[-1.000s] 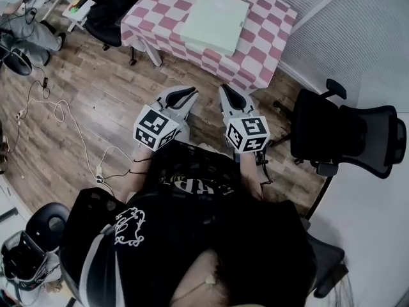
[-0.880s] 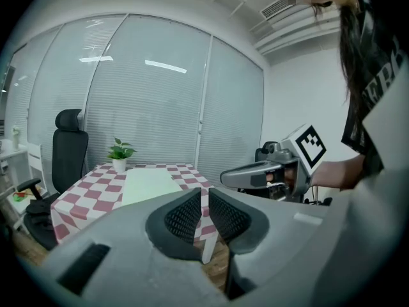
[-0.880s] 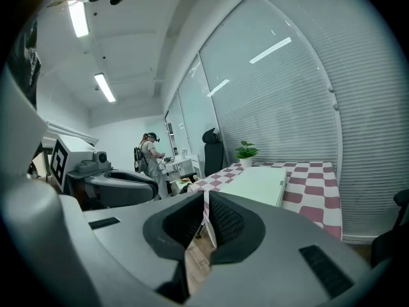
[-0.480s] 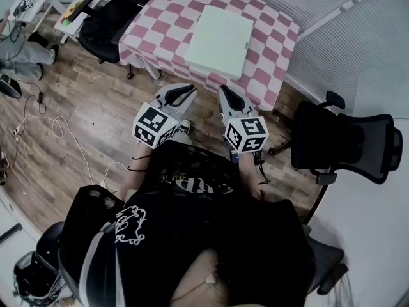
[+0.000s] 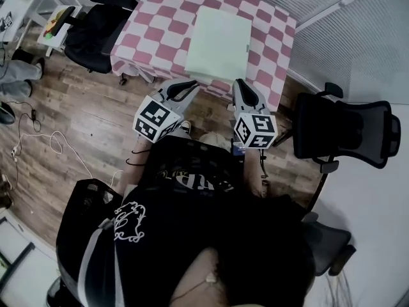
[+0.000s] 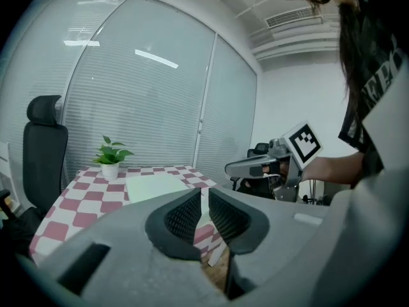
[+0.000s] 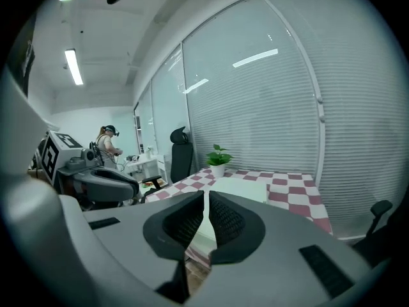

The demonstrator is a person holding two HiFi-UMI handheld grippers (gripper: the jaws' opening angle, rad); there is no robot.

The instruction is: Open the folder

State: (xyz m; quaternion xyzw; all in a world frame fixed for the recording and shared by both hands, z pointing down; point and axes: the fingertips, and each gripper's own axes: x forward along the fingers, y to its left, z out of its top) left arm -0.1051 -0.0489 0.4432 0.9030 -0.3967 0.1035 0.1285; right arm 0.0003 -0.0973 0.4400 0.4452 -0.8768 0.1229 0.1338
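Observation:
A pale green folder (image 5: 217, 43) lies shut and flat on a table with a pink-and-white checked cloth (image 5: 147, 34). Both grippers hover in front of the table's near edge, apart from the folder. My left gripper (image 5: 190, 84) is shut with nothing between its jaws; in its own view the folder (image 6: 156, 185) lies just beyond its tips (image 6: 203, 196). My right gripper (image 5: 242, 85) is shut and empty too, and the folder (image 7: 246, 187) shows past its tips (image 7: 206, 200).
A small potted plant (image 6: 112, 155) stands at the table's far edge. Black office chairs sit at the right (image 5: 345, 130) and far left (image 5: 96, 24) of the table. Cables (image 5: 38, 139) trail over the wooden floor. Another person (image 7: 106, 144) stands far off.
Both grippers and the person holding them have moved forward toward the table, so the folder and the table's near edge are now closer to the tips. Both stay shut.

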